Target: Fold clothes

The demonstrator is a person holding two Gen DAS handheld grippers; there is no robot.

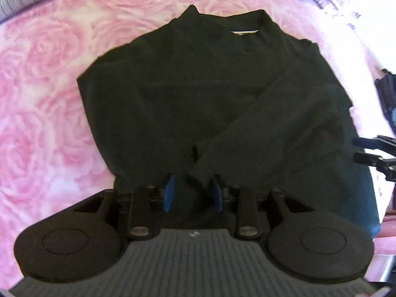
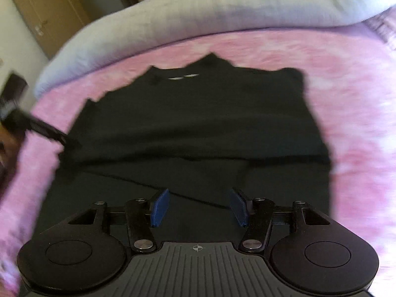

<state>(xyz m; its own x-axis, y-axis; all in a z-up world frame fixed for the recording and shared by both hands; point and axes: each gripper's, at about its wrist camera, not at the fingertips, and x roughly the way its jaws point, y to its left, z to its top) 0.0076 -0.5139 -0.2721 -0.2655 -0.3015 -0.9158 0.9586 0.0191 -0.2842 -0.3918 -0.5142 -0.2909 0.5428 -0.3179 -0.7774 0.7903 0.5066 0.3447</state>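
A black long-sleeved top (image 1: 188,94) lies flat on the pink bed cover, collar at the far end. One sleeve (image 1: 267,123) is folded diagonally across the body. Its cuff ends between the blue pads of my left gripper (image 1: 192,193), which is open just above the cloth near the hem. The right gripper's fingers (image 1: 366,151) show at the right edge of that view. In the blurred right wrist view the same top (image 2: 198,123) fills the middle. My right gripper (image 2: 199,208) stands wide open over its lower part with nothing between the pads. The left gripper (image 2: 49,132) reaches in from the left.
The pink rose-patterned bed cover (image 1: 44,99) surrounds the top on all sides. A grey-white striped bolster or pillow (image 2: 222,7) runs along the far edge of the bed. Behind it stand wooden doors (image 2: 49,12) and a wall.
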